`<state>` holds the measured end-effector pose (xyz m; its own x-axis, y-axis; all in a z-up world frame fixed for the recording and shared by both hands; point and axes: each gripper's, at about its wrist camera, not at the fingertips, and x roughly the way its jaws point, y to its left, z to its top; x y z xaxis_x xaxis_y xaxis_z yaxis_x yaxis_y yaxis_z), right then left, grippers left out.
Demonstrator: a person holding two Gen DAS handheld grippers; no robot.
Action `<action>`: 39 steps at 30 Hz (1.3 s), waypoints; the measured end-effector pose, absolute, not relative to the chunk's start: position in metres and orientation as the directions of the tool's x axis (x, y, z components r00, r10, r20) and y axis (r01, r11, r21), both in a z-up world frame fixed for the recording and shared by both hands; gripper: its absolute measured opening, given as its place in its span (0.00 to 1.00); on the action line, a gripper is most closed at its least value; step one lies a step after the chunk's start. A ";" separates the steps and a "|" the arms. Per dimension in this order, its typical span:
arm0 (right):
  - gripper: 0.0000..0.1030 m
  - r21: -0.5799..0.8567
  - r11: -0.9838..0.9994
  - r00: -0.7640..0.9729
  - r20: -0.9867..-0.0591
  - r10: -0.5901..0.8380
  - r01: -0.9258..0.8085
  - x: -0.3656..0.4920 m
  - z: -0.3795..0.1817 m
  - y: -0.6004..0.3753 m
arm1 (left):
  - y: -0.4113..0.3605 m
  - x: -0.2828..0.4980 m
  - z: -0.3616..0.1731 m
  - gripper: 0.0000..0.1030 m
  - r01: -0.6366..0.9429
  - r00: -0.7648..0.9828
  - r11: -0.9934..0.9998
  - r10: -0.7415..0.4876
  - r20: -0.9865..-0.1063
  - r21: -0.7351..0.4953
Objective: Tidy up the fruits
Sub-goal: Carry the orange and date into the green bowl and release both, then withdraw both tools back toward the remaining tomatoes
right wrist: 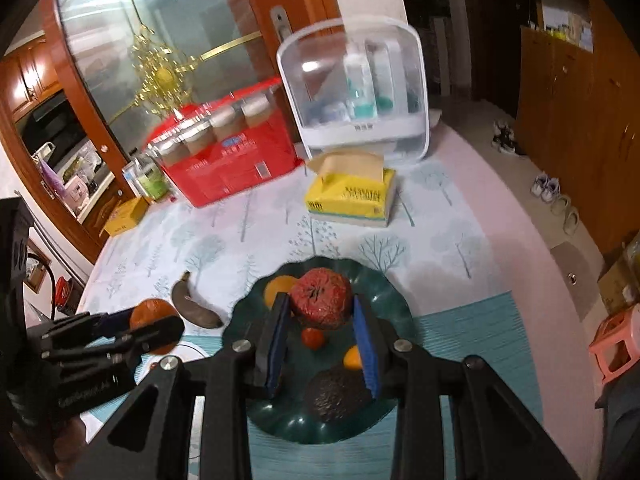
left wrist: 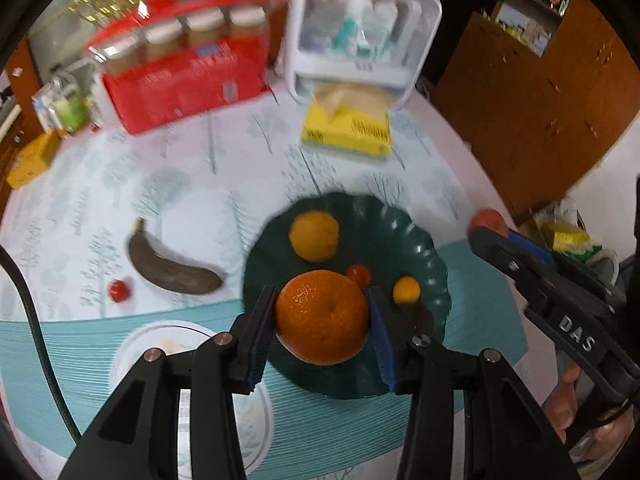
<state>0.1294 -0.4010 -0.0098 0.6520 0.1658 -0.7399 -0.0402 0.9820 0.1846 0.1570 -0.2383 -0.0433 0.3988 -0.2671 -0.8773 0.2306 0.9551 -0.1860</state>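
My left gripper (left wrist: 322,308) is shut on a large orange (left wrist: 322,316) and holds it over the near edge of the dark green plate (left wrist: 412,236). My right gripper (right wrist: 320,314) is shut on a wrinkled red apple (right wrist: 320,300) above the same plate (right wrist: 394,304). On the plate lie a yellow-orange fruit (left wrist: 314,236), a small red tomato (left wrist: 359,276), a small kumquat (left wrist: 406,290) and a dark avocado (right wrist: 336,396). A blackened banana (left wrist: 168,268) and a small red tomato (left wrist: 119,290) lie on the tablecloth to the plate's left.
A yellow tissue box (left wrist: 348,124) sits behind the plate. A red box with jars (left wrist: 180,84) and a white clear-fronted organiser (left wrist: 360,28) stand at the table's back. A yellow carton (left wrist: 32,158) lies at the far left edge. A wooden cabinet (left wrist: 540,92) is on the right.
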 end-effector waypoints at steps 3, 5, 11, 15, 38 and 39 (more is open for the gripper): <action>0.31 0.179 0.983 0.606 -0.778 0.168 -0.043 0.145 -0.035 -0.403 | -0.250 0.165 -0.072 0.42 0.237 0.347 0.953 -0.264 -0.900 -0.188; 0.31 0.177 0.983 0.581 -0.796 0.171 -0.047 0.153 -0.049 -0.404 | -0.258 0.168 -0.089 0.42 0.244 0.324 0.953 -0.257 -0.910 -0.182; 0.32 0.173 0.984 0.517 -0.839 0.172 -0.047 0.174 -0.087 -0.407 | -0.275 0.172 -0.119 0.42 0.270 0.270 0.949 -0.236 -0.934 -0.162; 0.32 0.169 0.984 0.491 -0.853 0.175 -0.058 0.183 -0.103 -0.404 | -0.280 0.173 -0.129 0.43 0.291 0.258 0.946 -0.219 -0.941 -0.140; 0.46 0.179 0.980 0.479 -0.856 0.196 -0.081 0.177 -0.097 -0.394 | -0.256 0.154 -0.095 0.71 0.252 0.348 0.962 -0.188 -0.918 -0.101; 0.46 0.175 0.981 0.484 -0.854 0.192 -0.081 0.174 -0.095 -0.393 | -0.255 0.152 -0.094 0.71 0.248 0.354 0.963 -0.186 -0.916 -0.100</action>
